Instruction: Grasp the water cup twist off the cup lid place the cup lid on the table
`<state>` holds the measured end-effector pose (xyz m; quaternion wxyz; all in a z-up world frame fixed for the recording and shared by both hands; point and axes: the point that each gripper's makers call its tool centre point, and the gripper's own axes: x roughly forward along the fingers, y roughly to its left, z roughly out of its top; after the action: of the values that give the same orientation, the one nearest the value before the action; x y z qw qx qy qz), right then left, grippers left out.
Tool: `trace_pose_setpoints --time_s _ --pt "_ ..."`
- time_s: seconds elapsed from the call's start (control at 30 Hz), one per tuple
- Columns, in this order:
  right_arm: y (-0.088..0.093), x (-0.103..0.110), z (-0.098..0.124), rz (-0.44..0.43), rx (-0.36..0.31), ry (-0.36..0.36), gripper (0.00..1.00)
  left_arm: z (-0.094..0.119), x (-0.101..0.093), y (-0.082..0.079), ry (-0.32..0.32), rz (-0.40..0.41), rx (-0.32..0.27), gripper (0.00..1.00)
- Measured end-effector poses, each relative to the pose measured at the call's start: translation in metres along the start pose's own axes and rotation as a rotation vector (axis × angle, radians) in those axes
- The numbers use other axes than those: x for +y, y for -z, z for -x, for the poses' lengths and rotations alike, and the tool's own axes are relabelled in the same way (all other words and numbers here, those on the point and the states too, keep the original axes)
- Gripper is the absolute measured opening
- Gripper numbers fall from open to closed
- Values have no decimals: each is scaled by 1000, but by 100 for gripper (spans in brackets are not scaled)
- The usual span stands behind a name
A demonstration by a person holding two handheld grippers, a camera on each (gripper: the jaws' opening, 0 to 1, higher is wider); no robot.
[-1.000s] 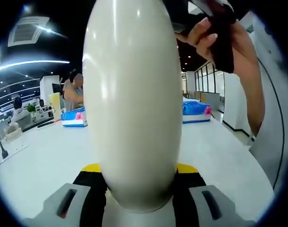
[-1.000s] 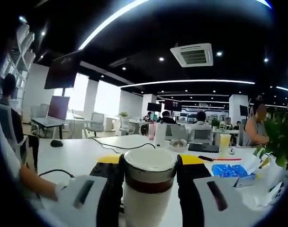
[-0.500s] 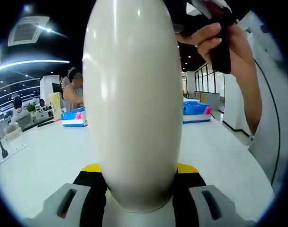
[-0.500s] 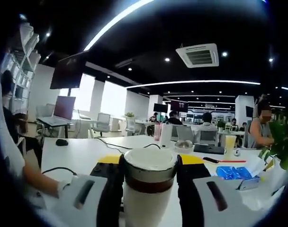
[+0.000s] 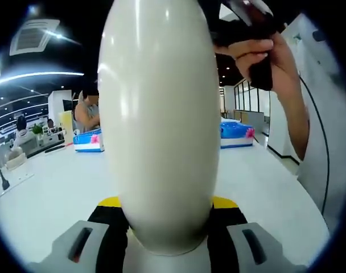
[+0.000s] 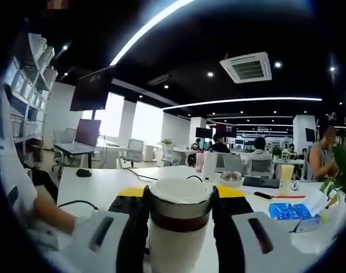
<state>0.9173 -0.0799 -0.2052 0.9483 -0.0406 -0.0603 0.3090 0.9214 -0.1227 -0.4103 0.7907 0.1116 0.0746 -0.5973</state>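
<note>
Cup cut off at top, hiding left jaws' inner faces and table behind; lid base cropped below.

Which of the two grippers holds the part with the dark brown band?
The right gripper: its jaws clamp the cup lid, white with a dark brown band. The left gripper holds the plain cream water cup, which has no band.

blue packs far back, bare table near

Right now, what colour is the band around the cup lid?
Dark brown, ringing the white cup lid just below its top; the right gripper view shows it best.
</note>
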Motion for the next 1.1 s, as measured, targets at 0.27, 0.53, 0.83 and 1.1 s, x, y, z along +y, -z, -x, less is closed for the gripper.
trace_pose_setpoints --time_s 0.27,0.53,0.83,1.1 --pt "0 2 -2 -5 2 -39 46 0 0 0 0 2 2 55" --pt "-1 9 -8 7 -7 -84 46 0 0 0 -3 4 3 56" --pt "-2 19 -12 28 -15 -143 46 0 0 0 -2 7 2 56" --pt "-2 22 -12 12 -30 -237 46 -1 0 0 -1 8 2 56"
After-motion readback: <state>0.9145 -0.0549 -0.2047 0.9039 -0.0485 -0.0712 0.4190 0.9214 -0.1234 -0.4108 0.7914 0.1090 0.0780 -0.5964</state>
